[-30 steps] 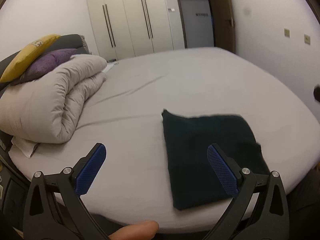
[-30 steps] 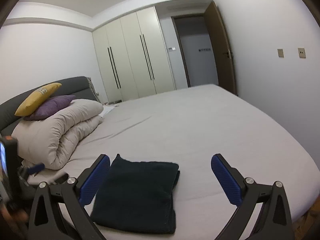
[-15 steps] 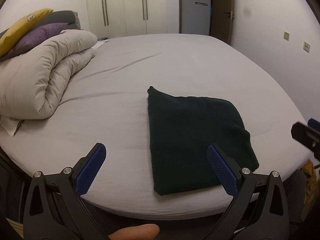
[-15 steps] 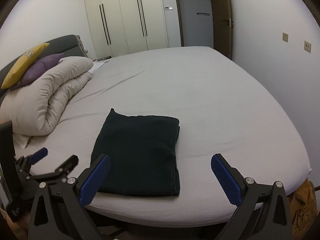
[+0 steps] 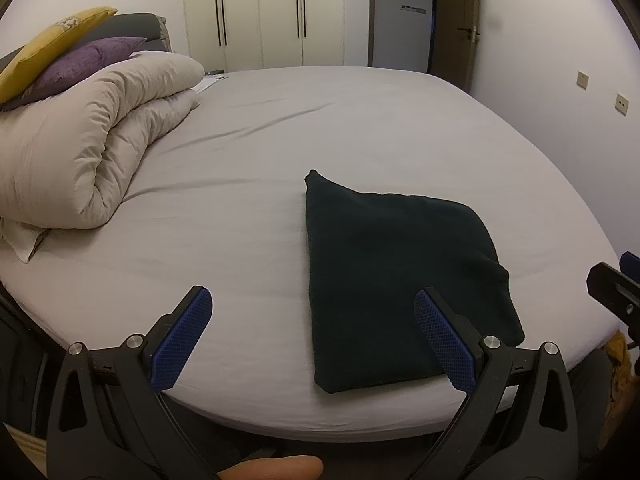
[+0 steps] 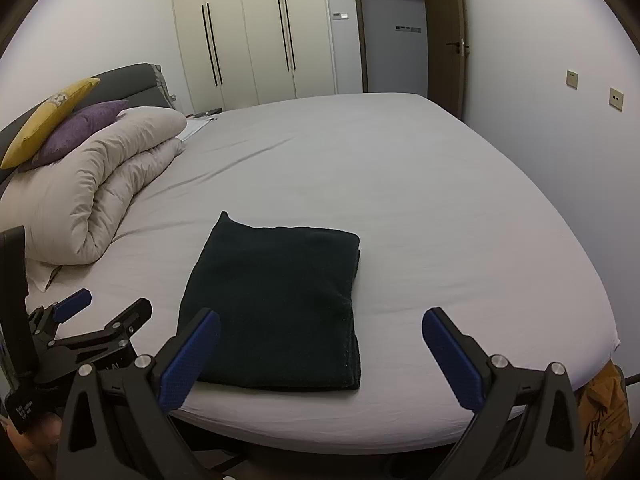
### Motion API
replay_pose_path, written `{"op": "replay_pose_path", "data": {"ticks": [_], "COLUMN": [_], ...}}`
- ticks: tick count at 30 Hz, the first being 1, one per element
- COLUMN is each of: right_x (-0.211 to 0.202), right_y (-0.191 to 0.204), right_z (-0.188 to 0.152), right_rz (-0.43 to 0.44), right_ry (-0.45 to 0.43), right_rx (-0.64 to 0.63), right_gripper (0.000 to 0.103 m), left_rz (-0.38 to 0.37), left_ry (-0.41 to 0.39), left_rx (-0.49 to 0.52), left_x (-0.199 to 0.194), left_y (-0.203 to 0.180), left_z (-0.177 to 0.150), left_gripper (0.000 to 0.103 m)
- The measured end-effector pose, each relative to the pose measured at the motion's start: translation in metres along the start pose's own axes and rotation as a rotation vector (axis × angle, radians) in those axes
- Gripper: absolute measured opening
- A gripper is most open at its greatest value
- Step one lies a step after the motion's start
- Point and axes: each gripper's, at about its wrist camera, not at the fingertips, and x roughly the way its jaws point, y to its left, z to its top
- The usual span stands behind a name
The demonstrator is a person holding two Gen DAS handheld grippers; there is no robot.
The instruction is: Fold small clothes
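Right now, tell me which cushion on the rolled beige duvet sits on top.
The mustard-yellow cushion: it lies over the purple velvet cushion, which rests directly on the duvet by the grey headboard.

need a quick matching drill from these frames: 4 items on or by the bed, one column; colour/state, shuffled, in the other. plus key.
Items:
1. garment
2. duvet
3. top cushion
4. lower cushion

Descriptions:
A. purple, under another cushion
B. dark, folded flat near the bed's front edge
C. yellow
D. beige, rolled up by the headboard

Pairs: 1-B, 2-D, 3-C, 4-A
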Motion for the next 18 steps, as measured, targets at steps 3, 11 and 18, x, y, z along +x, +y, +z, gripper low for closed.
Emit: {"op": "replay_pose_path", "data": {"ticks": [3, 11, 18], "right_x": [0.0016, 0.007, 0.0083], "right_y": [0.002, 0.005, 0.0061], "right_z": [-0.0007, -0.0032, -0.0041], "right_rz": [0.001, 0.004, 0.006], "right_ry": [0.006, 0.025, 0.032], "right_rx": [-0.004, -0.011, -0.017], "right_gripper": [0.103, 0.103, 0.103], "left_rz": [0.002, 0.002, -0.001], "left_ry": [0.002, 0.003, 0.005], "left_rx": [-0.007, -0.023, -0.026], "left_x": [0.0016, 0.0027, 0.0028], "left_y": [0.003, 0.0069, 0.0062], "left_z": [-0.0001, 0.0006, 0.0008], "left_gripper": [0.103, 0.103, 0.103]}}
